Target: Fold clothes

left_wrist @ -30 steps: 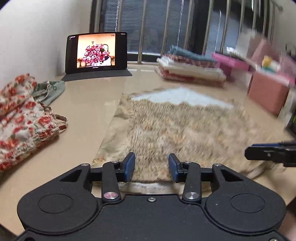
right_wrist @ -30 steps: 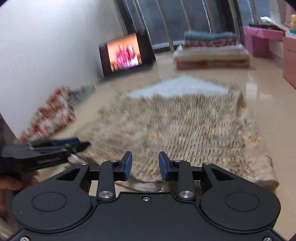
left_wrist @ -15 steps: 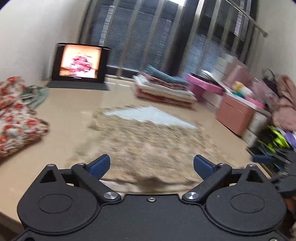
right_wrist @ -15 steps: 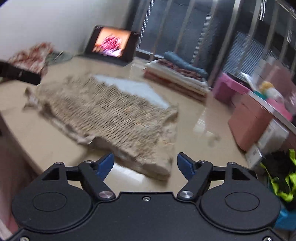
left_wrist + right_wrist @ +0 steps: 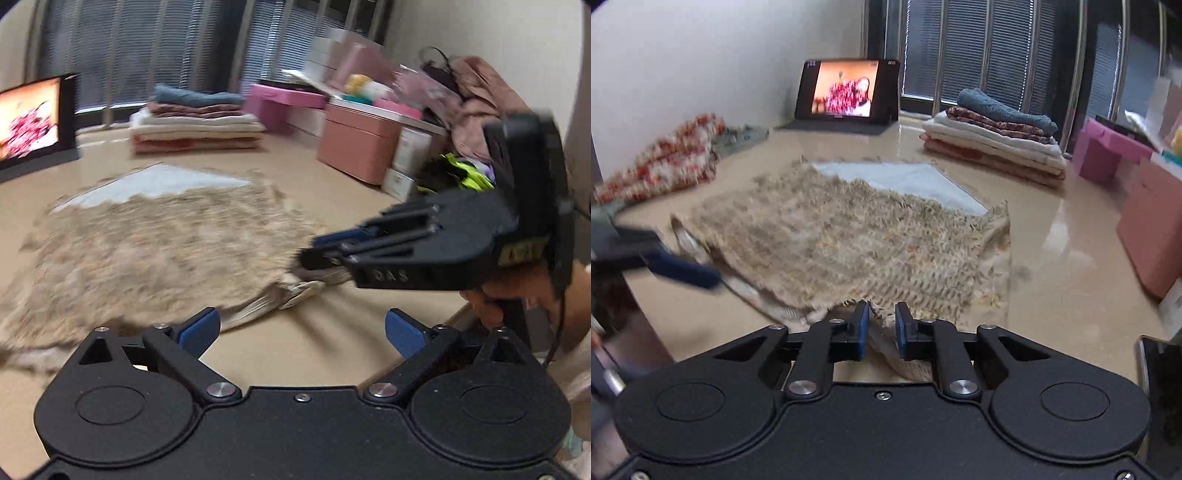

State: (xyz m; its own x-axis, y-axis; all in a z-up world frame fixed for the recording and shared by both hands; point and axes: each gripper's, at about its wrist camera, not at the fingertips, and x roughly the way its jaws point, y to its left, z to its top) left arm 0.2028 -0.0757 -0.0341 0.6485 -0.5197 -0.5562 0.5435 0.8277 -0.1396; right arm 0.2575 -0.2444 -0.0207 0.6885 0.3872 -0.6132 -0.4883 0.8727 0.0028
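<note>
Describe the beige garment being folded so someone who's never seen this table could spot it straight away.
Start at the glossy tan table with the lit tablet at its far edge. The beige garment lies flat in the middle, its near hem between the right gripper's closing jaws. Unlike the crumpled red-floral clothes and the folded stack, it is shaggy-textured with pale blue lining showing.

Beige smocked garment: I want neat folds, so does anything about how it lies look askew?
Yes. The beige smocked garment lies crooked on the table; its near hem is bunched between the closing right gripper.
</note>
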